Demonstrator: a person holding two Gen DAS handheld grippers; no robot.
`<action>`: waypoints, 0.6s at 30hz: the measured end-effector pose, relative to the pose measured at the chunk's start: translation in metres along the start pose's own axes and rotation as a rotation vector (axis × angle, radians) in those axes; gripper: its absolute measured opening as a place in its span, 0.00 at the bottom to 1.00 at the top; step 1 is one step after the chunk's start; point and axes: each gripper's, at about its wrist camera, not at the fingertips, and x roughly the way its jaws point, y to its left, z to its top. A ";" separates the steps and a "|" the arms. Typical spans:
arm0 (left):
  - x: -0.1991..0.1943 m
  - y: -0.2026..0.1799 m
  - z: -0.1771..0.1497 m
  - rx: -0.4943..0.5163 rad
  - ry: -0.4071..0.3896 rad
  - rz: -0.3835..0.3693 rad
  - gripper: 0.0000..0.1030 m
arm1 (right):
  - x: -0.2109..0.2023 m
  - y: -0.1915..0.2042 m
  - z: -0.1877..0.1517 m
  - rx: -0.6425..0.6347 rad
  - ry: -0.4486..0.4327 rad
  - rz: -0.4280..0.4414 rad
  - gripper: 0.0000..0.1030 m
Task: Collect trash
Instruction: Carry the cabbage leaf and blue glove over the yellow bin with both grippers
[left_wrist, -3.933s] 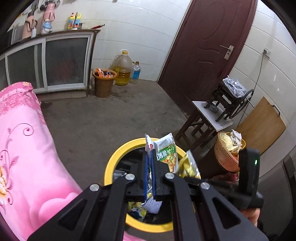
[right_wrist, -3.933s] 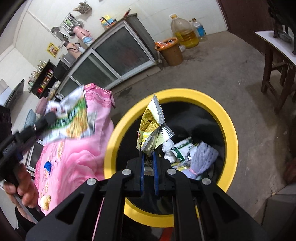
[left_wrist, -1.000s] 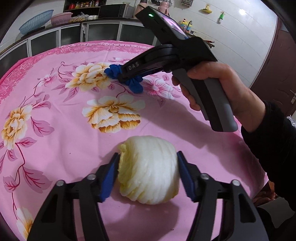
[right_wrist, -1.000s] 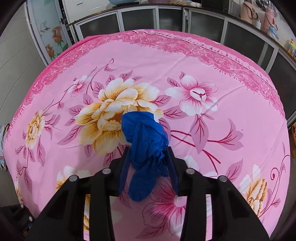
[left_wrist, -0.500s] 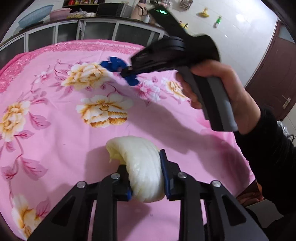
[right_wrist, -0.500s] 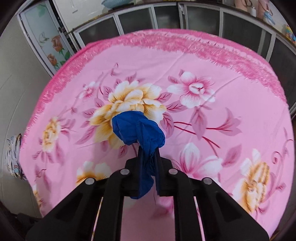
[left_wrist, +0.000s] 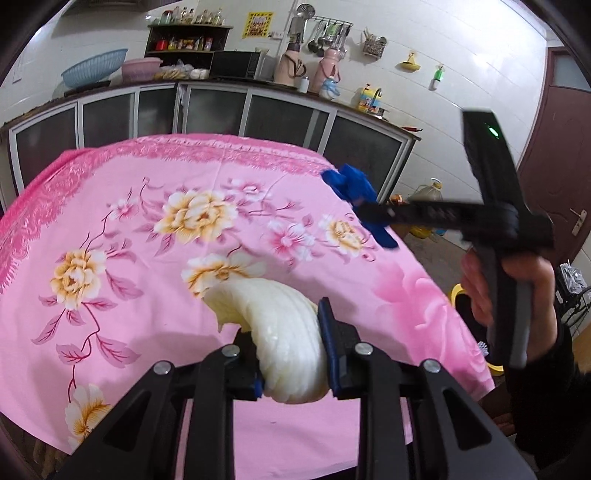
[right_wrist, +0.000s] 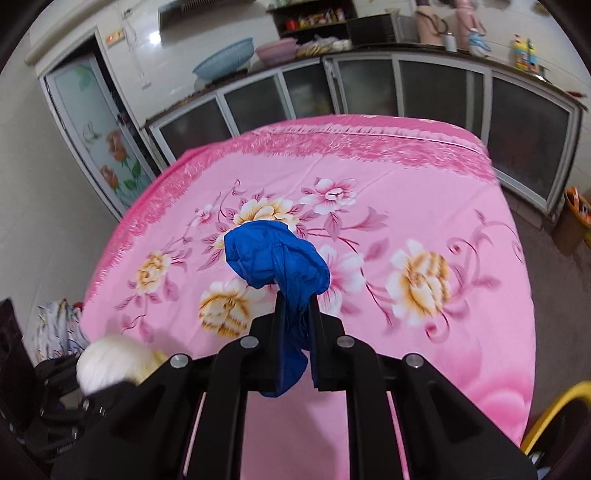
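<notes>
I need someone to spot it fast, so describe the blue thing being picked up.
Find the table under the pink flowered cloth. Above it, the right gripper pinches a crumpled blue glove. It is the only deep blue item; the left gripper holds a pale, ribbed cabbage chunk.

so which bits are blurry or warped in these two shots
Left wrist view: right gripper and the hand holding it are motion-smeared, while the cabbage piece stays sharp. Right wrist view: tablecloth flowers streak, blue glove crisp. Both views bend the cabinets with fisheye curve.
</notes>
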 end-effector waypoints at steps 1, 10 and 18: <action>-0.002 -0.005 0.001 0.005 -0.005 0.001 0.22 | -0.010 -0.004 -0.007 0.017 -0.013 0.004 0.11; -0.022 -0.059 0.015 0.074 -0.063 -0.010 0.22 | -0.082 -0.037 -0.053 0.114 -0.096 -0.013 0.11; -0.018 -0.104 0.030 0.131 -0.079 -0.059 0.22 | -0.132 -0.072 -0.086 0.202 -0.166 -0.077 0.11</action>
